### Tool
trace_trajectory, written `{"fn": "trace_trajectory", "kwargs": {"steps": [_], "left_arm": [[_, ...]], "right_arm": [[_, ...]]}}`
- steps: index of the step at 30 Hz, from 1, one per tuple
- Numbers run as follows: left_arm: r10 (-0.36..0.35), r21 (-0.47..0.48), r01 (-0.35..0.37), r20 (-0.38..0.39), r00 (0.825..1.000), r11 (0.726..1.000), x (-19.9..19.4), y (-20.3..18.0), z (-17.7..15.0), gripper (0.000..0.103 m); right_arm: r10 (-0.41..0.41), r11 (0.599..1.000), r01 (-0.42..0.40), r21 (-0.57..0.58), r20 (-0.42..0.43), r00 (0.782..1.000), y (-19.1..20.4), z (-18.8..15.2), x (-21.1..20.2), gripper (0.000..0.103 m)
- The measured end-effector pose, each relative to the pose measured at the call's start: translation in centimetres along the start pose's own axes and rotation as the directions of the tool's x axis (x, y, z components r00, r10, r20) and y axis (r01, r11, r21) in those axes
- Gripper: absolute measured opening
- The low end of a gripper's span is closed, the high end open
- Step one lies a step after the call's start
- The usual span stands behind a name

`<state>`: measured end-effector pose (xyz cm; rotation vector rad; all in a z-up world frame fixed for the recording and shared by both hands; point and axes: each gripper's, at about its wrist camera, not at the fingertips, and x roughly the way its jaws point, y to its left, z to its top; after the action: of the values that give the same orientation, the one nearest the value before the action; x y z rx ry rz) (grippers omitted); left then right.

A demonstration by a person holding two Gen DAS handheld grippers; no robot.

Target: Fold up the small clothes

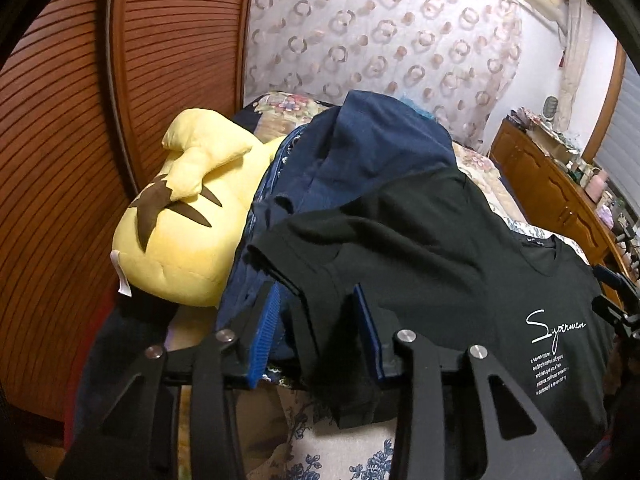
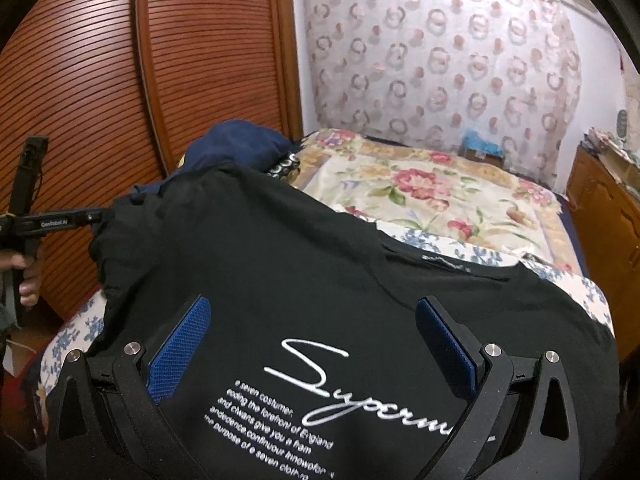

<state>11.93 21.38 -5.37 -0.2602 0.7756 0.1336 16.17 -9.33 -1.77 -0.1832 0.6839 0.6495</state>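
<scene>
A black T-shirt (image 1: pixel 460 248) with white "Supermen" print lies spread on the bed; it also fills the right wrist view (image 2: pixel 280 260). My left gripper (image 1: pixel 318 296) is open with the shirt's left sleeve hem between its blue pads (image 1: pixel 266 332). My right gripper (image 2: pixel 314 312) is wide open over the chest print, its blue pads (image 2: pixel 180 348) apart on either side. The left gripper shows at the left of the right wrist view (image 2: pixel 80 216), at the sleeve.
A yellow plush toy (image 1: pixel 180 216) and a pile of navy clothes (image 1: pixel 360 148) lie beyond the shirt. The floral bedspread (image 2: pixel 420 192) extends behind. A slatted wooden wardrobe (image 2: pixel 120 80) stands left, a wooden dresser (image 1: pixel 560 184) right.
</scene>
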Motion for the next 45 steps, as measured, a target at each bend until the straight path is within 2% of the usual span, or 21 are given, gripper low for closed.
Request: {"fn": "trace_trajectory", "kwargs": {"steps": [1, 4, 6, 10, 15, 19, 23, 30, 32, 36, 39, 41, 45], "left_arm": [[0.0, 0.008, 0.0, -0.005, 1.0, 1.0, 0.0, -0.1, 0.0, 0.02], [0.0, 0.04, 0.001, -0.004, 1.0, 0.999, -0.3, -0.6, -0.1, 0.004], [0.01, 0.069, -0.011, 0.014, 1.0, 0.998, -0.7, -1.3, 0.0, 0.002], [0.018, 0.115, -0.023, 0.042, 0.999, 0.993, -1.5, -2.6, 0.1, 0.0], [-0.05, 0.133, 0.038, 0.088, 0.995, 0.99, -3.2, -4.4, 1.6, 0.0], [-0.132, 0.157, 0.115, 0.103, 0.986, 0.981, -3.7, -7.0, 3.6, 0.0], [-0.212, 0.223, 0.186, 0.096, 0.973, 0.957, -3.5, -10.8, 5.5, 0.0], [-0.353, 0.326, 0.331, 0.01, 0.935, 0.886, -2.3, -18.6, 6.8, 0.0], [-0.34, 0.361, 0.316, 0.004, 0.94, 0.877, -2.1, -19.9, 6.8, 0.004], [-0.315, 0.341, 0.289, 0.022, 0.949, 0.894, -2.2, -18.7, 7.4, 0.031], [-0.281, 0.335, 0.253, 0.037, 0.959, 0.908, -2.2, -17.8, 7.6, 0.041], [-0.258, 0.324, 0.229, 0.051, 0.965, 0.918, -2.3, -16.7, 7.5, 0.056], [-0.222, 0.312, 0.194, 0.059, 0.973, 0.93, -2.0, -15.2, 7.0, 0.062]], "right_arm": [[0.006, 1.0, -0.006, -0.002, -0.006, 1.0, 0.0, 0.1, 0.3, 0.103], [0.016, 1.0, -0.016, -0.007, -0.02, 1.0, -0.4, 0.5, 1.0, 0.103], [0.019, 1.0, -0.019, -0.003, -0.023, 1.0, -0.7, 0.7, 1.2, 0.103], [0.022, 1.0, -0.022, 0.018, -0.023, 0.999, -1.5, 0.7, 1.6, 0.103], [0.012, 0.999, -0.011, 0.043, -0.03, 0.999, -2.7, 0.1, 1.8, 0.103], [-0.004, 0.997, 0.006, 0.071, -0.02, 1.0, -3.9, 0.0, 1.0, 0.103], [-0.031, 0.995, 0.031, 0.091, 0.003, 1.0, -5.0, 0.4, 0.1, 0.103], [-0.075, 0.99, 0.07, 0.125, 0.037, 0.996, -6.6, 0.4, -1.7, 0.103], [-0.085, 0.988, 0.079, 0.136, 0.038, 0.996, -7.0, 0.2, -2.0, 0.103], [-0.098, 0.983, 0.094, 0.156, 0.018, 0.995, -7.9, -0.5, -2.0, 0.103], [-0.094, 0.984, 0.093, 0.155, 0.002, 0.996, -8.2, -0.9, -1.5, 0.103], [-0.081, 0.985, 0.081, 0.15, -0.006, 0.997, -8.1, -1.0, -1.0, 0.103], [-0.002, 0.991, 0.006, 0.133, -0.025, 1.0, -7.5, -0.2, 0.7, 0.099]]}}
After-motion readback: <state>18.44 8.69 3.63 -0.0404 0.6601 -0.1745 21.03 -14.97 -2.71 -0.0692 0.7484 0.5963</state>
